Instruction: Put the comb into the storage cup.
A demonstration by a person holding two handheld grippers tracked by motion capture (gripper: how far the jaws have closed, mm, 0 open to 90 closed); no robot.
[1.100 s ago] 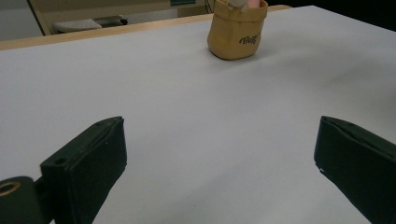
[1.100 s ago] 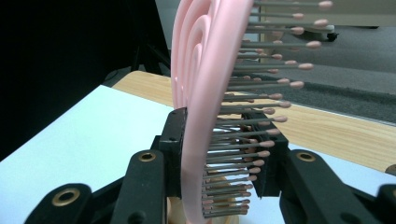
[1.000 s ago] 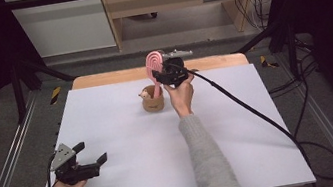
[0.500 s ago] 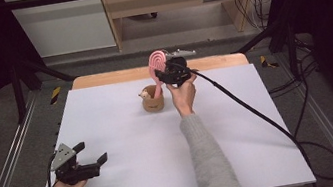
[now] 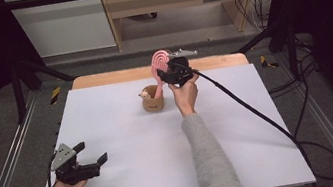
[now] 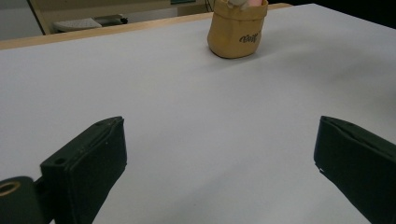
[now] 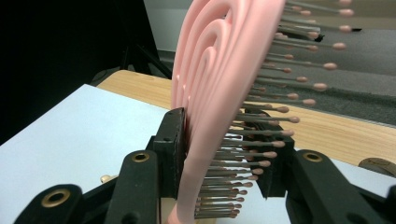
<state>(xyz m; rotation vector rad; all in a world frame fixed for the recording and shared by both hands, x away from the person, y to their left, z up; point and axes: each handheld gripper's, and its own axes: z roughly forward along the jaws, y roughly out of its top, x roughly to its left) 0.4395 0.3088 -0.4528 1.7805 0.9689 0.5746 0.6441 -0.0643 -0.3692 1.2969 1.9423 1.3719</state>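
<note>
Hairbrush held above the pouch

Left gripper (image 5: 95, 162) was rested on the near left of the white surface (image 5: 109, 128), its jaws spread wide and nothing between them; in the left gripper view the bare sheet lay between the two black jaws, with the tan pouch (image 6: 237, 28) well apart from them, farther up the surface. Toward the middle, the pouch (image 5: 153, 99) was seen standing upright near the far edge, something small and pale showing at its mouth. Just to its right, the right gripper (image 5: 172, 74) was clamped on a pink hairbrush (image 5: 161, 64), whose head was raised above the pouch and whose handle seemed to reach down toward its opening. In the right gripper view the jaws were pressed on the brush (image 7: 219, 93) across its back and bristles. The step was judged to be lifting or seating the brush; it would be done best by keeping the handle vertical and the pouch undisturbed.
</note>
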